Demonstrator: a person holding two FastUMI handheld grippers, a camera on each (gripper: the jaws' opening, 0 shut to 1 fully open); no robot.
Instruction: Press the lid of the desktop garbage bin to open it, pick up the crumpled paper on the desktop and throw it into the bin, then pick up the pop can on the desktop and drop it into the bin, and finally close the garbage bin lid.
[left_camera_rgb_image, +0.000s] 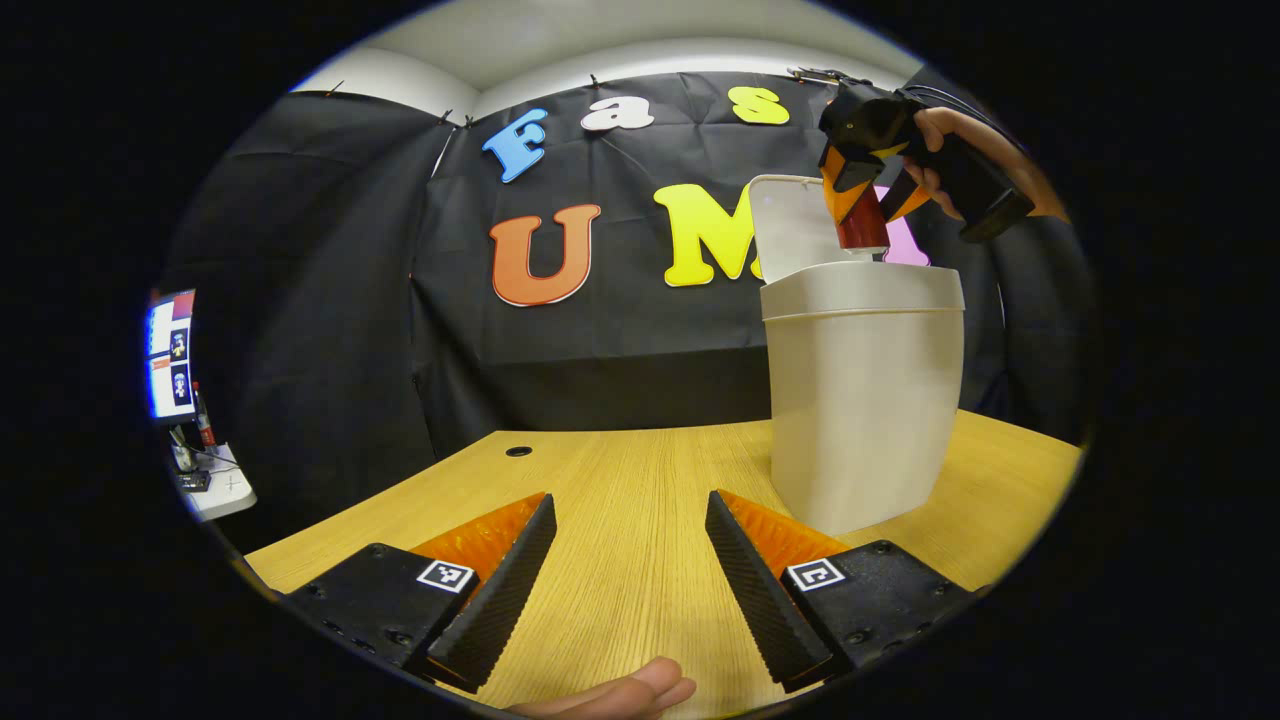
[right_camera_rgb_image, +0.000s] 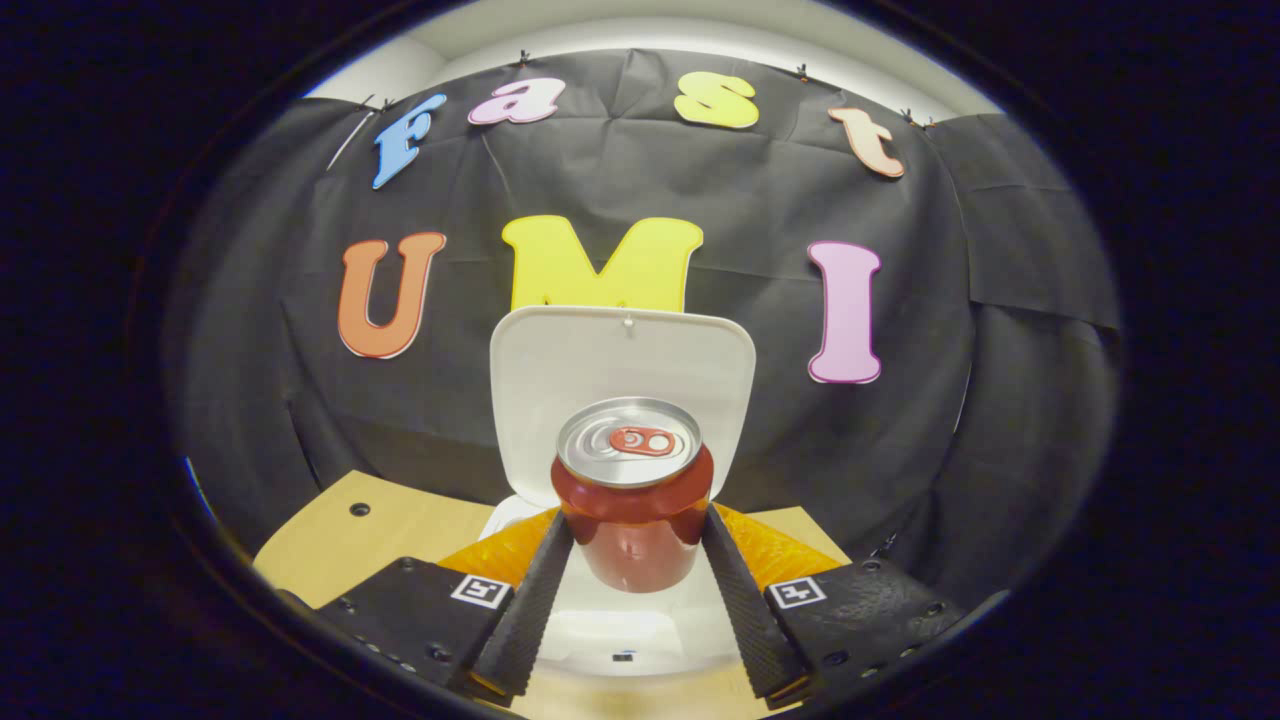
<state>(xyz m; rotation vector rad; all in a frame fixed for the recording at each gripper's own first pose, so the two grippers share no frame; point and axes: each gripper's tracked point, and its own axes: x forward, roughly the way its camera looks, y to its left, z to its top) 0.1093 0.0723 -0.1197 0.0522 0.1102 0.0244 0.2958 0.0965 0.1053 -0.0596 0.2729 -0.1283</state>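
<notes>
— Which hand is doing the work right now?

— The right gripper. Its two fingers are pressing on either side of the pop can, gripping the body with the can upright, long axis vertical, tab end up. In the left gripper view, that gripper is hanging over the garbage bin, with the can just above the rim.

— So the bin is directly under it?

— It's looking that way. The lid is standing open behind the can, and the bin's mouth is showing pale below the fingers. I'd judge the drop calls for little more than parting the fingers.

— And the other hand?

— The left gripper is resting low over the desktop, fingers spread wide, holding nothing, with the bin ahead and to its right. It's the farther one.

— The paper?

— Can't say; presumably it's already inside.
</notes>
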